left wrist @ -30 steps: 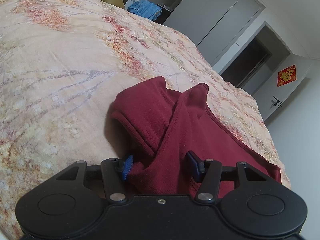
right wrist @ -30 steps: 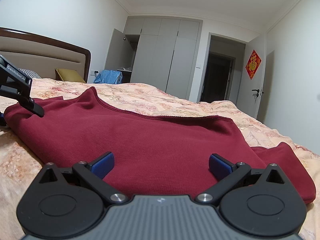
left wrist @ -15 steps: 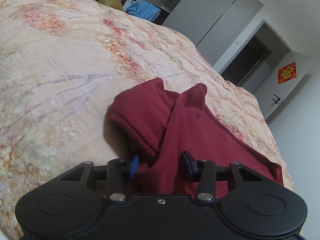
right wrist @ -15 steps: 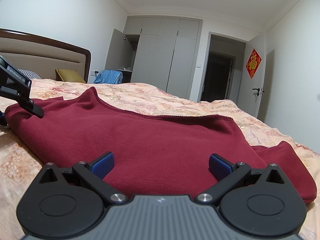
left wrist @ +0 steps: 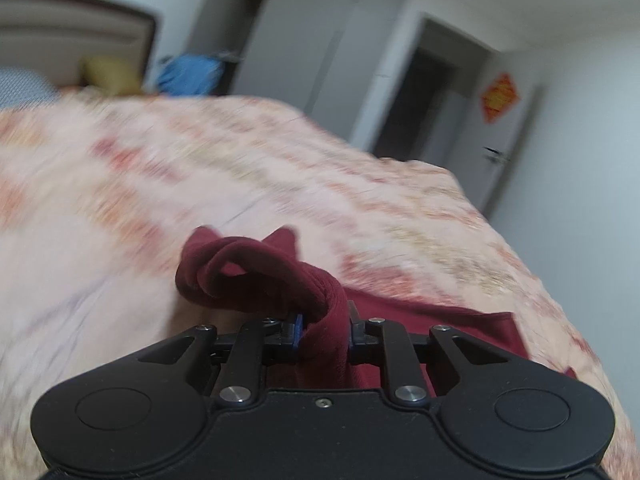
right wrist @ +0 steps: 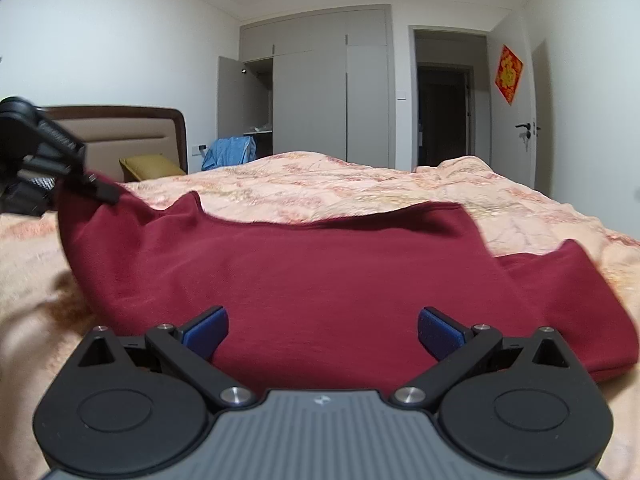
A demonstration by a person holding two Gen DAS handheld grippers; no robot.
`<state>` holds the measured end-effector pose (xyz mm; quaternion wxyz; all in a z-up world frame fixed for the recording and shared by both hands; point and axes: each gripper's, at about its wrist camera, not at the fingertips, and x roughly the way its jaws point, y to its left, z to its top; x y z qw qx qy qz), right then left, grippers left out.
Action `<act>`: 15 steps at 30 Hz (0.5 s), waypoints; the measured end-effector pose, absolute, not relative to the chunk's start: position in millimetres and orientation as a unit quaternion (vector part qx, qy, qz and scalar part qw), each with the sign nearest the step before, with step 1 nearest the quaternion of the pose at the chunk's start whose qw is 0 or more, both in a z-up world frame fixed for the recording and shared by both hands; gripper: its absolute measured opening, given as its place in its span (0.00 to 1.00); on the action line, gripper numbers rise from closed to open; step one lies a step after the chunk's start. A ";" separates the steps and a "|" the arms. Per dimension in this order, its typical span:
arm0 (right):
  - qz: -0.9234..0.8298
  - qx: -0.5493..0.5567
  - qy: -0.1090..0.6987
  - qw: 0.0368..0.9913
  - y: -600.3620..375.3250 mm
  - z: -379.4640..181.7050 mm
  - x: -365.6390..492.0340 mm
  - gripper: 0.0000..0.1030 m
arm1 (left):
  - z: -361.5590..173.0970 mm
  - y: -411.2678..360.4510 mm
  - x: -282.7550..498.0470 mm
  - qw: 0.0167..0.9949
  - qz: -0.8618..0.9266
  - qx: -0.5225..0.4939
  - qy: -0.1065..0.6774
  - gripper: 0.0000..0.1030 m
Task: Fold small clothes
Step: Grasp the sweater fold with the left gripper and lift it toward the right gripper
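Since a second ago the left gripper [left wrist: 323,326], jaws closing on bunched cloth, lifts the red garment's [right wrist: 320,280] corner off the bed [right wrist: 360,184], while the right gripper [right wrist: 323,330] gapes empty; folding barely begun.

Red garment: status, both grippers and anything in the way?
Left gripper closing, red garment bunched between fingers, corner lifted. Right gripper open, low over the cloth. Bedspread ahead unobstructed.

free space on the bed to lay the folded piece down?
Bare floral bedspread stretches beyond the maroon garment toward the headboard and wardrobe. The near strip is crowded: garment, left gripper closing on a bunched corner, right gripper with jaws open.
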<state>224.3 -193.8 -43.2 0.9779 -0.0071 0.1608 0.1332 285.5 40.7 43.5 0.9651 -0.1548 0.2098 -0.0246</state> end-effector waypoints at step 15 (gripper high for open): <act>0.023 0.039 0.174 0.984 -285.6 -8.5 136.1 1.00 | 53.7 -138.0 287.1 0.935 -0.254 -0.024 0.247 0.20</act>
